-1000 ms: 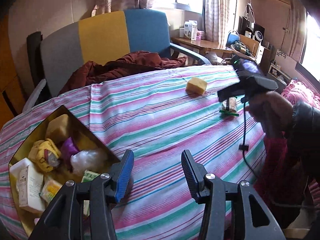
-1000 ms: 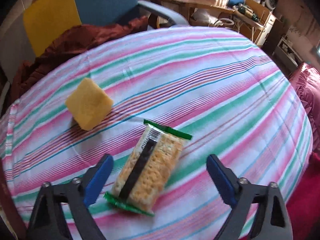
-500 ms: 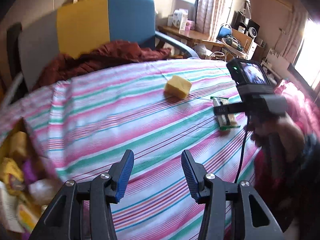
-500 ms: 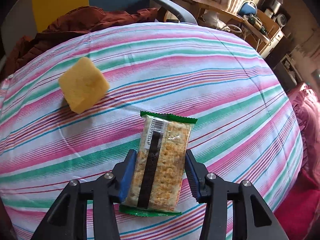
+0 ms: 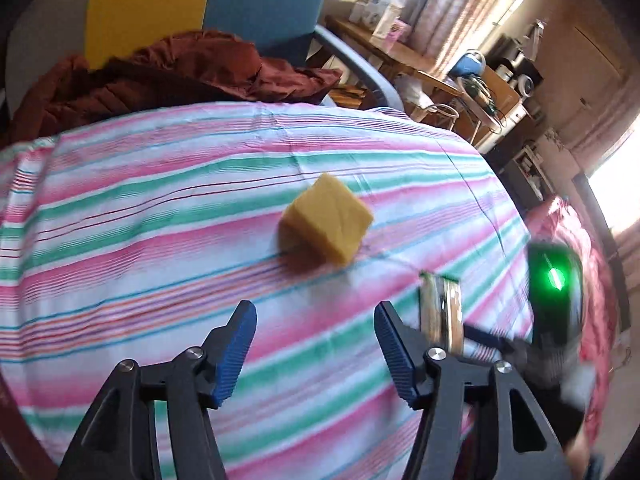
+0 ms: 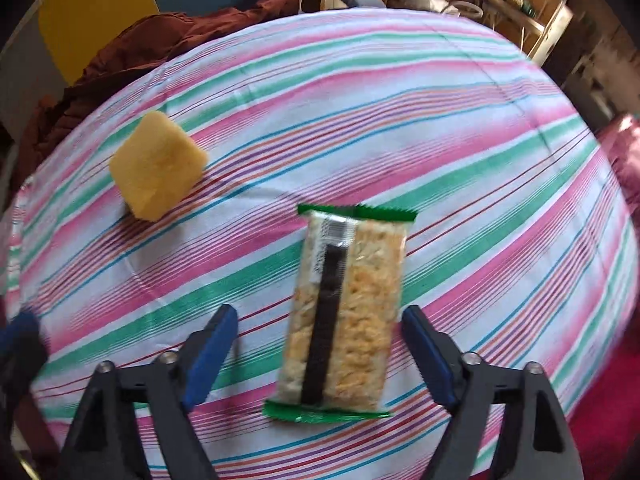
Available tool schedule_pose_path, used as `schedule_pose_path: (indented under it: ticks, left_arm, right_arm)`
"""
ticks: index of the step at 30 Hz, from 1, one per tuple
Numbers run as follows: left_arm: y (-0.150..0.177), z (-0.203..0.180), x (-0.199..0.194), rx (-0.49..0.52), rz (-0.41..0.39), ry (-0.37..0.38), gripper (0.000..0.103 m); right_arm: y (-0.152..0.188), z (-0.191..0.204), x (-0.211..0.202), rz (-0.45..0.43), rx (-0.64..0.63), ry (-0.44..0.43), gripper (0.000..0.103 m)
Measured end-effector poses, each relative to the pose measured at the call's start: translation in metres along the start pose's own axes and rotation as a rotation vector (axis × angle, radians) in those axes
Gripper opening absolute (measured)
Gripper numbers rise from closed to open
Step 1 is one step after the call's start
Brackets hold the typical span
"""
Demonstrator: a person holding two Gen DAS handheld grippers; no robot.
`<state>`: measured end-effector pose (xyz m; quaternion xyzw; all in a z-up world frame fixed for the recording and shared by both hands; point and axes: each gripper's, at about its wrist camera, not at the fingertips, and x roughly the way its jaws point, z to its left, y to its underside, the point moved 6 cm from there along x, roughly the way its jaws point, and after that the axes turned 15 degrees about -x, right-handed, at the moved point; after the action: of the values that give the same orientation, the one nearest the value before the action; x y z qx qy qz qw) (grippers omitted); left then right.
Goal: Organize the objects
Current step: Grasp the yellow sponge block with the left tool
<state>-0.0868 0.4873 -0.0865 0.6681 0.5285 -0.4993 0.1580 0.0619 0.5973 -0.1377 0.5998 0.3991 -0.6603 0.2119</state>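
Table: the round table [image 6: 460,92] under its pink, green and white striped cloth carries both loose things. An armchair [image 5: 256,4] with a brown garment [image 5: 172,76] heaped on it stands past the far edge.

Yellow block: the yellow block [image 5: 326,224] sits toward the middle of the table, tilted on one edge. It lies ahead of my left gripper [image 5: 314,344] and just off its centre line, well apart from the pads. In my right wrist view the block is up and to the left, clear of that gripper.

Cracker packet: the cracker packet [image 6: 346,312], clear wrap with green crimped ends, lies flat nearer my edge of the table. Its long axis runs straight away from my right gripper [image 6: 320,356], in line with the fingers, its near half between them.

Right gripper: jaws opening, wide on either side of the packet, with the pads off the wrap. I hold nothing here.

Left gripper: jaws opening, nothing between them but bare cloth.

Key relation: my right hand is nearer the packet and my left is nearer the block. I judge each hand can take its own thing. For the packet, the fingers already span its short width, so closing should catch its long sides.
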Motion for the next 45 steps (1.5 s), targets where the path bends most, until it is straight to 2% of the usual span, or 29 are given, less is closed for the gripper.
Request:
schedule_pose_path:
  ticks: [7,9,10,11,12,13,16,18,20,21,22,23,25,27,28,29,34,37,40,42,45]
  left_arm:
    - [-0.045,-0.021,0.041,-0.094,0.025,0.021,0.062]
    - [-0.055,-0.027,0.052,-0.112,0.019,0.016,0.063]
    - [-0.061,-0.030,0.059,-0.119,0.015,0.012,0.068]
    - [-0.064,-0.032,0.064,-0.125,0.013,0.005,0.078]
    - [-0.068,-0.034,0.068,-0.129,0.007,-0.006,0.083]
    - [-0.072,-0.035,0.074,-0.131,-0.001,-0.025,0.086]
    - [-0.078,-0.032,0.088,-0.117,-0.010,-0.122,0.086]
    - [-0.077,-0.023,0.093,-0.134,0.004,-0.154,0.080]
    - [-0.074,-0.013,0.095,-0.155,0.019,-0.150,0.069]
    - [-0.073,-0.012,0.093,-0.136,0.008,-0.145,0.066]
    - [-0.069,-0.010,0.091,-0.115,0.011,-0.154,0.059]
    - [-0.067,-0.010,0.090,-0.095,0.013,-0.156,0.047]
    - [-0.059,-0.010,0.086,-0.040,0.016,-0.147,0.034]
    - [-0.052,-0.009,0.082,-0.009,0.008,-0.139,0.029]
    - [-0.047,-0.007,0.080,0.015,0.005,-0.136,0.023]
    - [-0.041,-0.005,0.077,0.044,0.001,-0.141,0.023]
    - [-0.021,0.001,0.062,0.103,0.000,-0.131,0.023]
    - [-0.017,0.008,0.048,0.093,-0.019,-0.096,0.035]
    - [-0.032,0.005,0.036,0.090,-0.062,-0.085,0.037]
    - [-0.046,0.003,0.027,0.100,-0.118,-0.119,0.038]
    - [-0.064,0.003,0.021,0.150,-0.166,-0.164,0.051]
  right_arm:
    - [0.003,-0.002,-0.003,-0.006,0.032,-0.017,0.094]
    - [0.003,0.000,-0.004,-0.010,0.031,-0.026,0.101]
    - [0.004,0.001,-0.003,-0.007,0.028,-0.024,0.101]
    - [0.005,0.002,-0.002,0.000,0.028,-0.025,0.102]
    - [0.006,0.004,-0.001,0.008,0.029,-0.036,0.102]
    - [0.007,0.005,0.000,0.013,0.030,-0.047,0.102]
    - [0.009,0.007,-0.001,0.013,0.033,-0.052,0.102]
    - [0.010,0.005,0.000,0.014,0.044,-0.047,0.103]
    - [0.011,0.004,-0.001,0.013,0.059,-0.052,0.103]
    - [0.012,0.005,-0.002,0.009,0.062,-0.053,0.103]
    - [0.012,0.006,-0.003,0.008,0.060,-0.052,0.103]
    - [0.013,0.008,-0.003,0.011,0.054,-0.049,0.103]
    - [0.015,0.010,-0.004,0.008,0.048,-0.044,0.103]
    - [0.016,0.011,-0.006,0.003,0.046,-0.036,0.103]
    - [0.016,0.011,-0.007,0.002,0.047,-0.032,0.103]
    - [0.017,0.011,-0.007,0.001,0.050,-0.030,0.103]
    - [0.021,0.015,-0.012,-0.006,0.049,-0.028,0.103]
    - [0.023,0.016,-0.014,-0.005,0.053,-0.029,0.102]
    - [0.022,0.014,-0.015,-0.006,0.055,-0.043,0.102]
    - [0.024,0.017,-0.016,-0.004,0.054,-0.052,0.103]
    - [0.025,0.014,-0.017,0.003,0.066,-0.064,0.103]
